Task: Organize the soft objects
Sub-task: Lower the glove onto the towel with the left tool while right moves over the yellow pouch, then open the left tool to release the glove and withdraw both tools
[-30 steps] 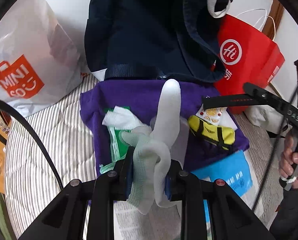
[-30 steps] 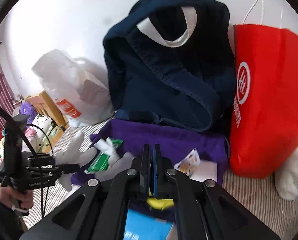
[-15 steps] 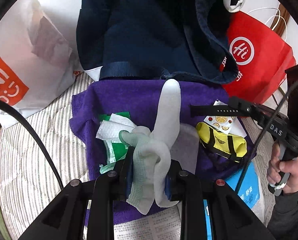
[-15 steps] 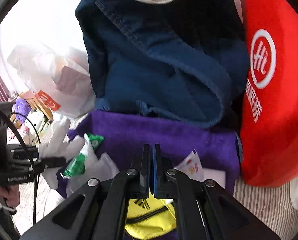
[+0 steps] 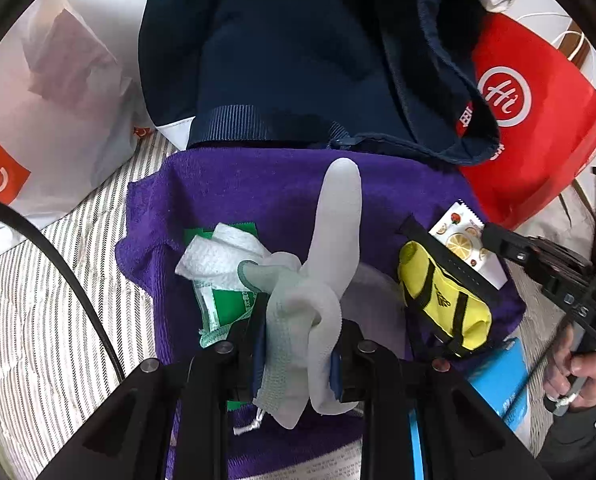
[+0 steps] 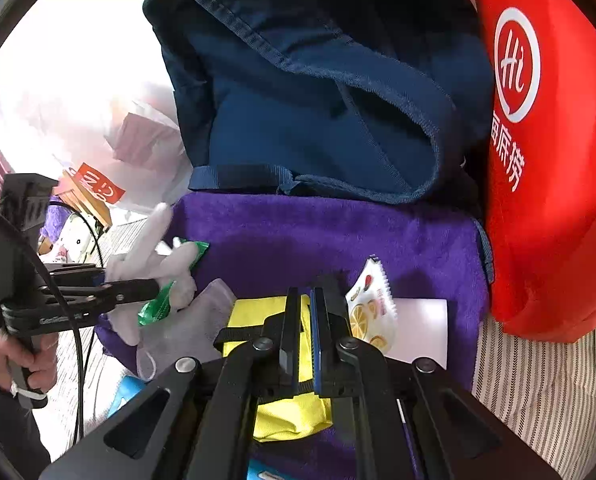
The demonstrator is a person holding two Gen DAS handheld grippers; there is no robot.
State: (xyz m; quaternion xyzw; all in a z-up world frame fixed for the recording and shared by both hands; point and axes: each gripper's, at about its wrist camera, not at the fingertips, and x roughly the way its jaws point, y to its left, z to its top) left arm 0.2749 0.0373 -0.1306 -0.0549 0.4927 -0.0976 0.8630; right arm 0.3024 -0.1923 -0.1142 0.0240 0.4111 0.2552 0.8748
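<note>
My left gripper [image 5: 298,320] is shut on a white knit glove [image 5: 335,224] whose finger sticks up over the purple towel [image 5: 258,192]. That gripper [image 6: 138,285] also shows at the left of the right wrist view, with the glove [image 6: 146,240] in it. My right gripper [image 6: 306,294] hovers just above a yellow pouch [image 6: 254,316] with black straps; its jaws are opening, a thin gap shows, and nothing is between them. From the left wrist view, the right gripper [image 5: 409,230] points down at the pouch [image 5: 437,292].
On the towel lie a green packet [image 5: 226,304] under white tissue, a grey cloth [image 6: 186,332] and a fruit-print sachet [image 6: 371,304]. A navy bag [image 5: 290,60] stands open behind, a red paper bag [image 6: 545,160] to the right, a white plastic bag [image 5: 50,112] to the left. Striped bedding [image 5: 38,320] surrounds them.
Both grippers have come down and closer to the towel. The right one now sits over the yellow pouch, its gap slightly wider. The glove stays held.
</note>
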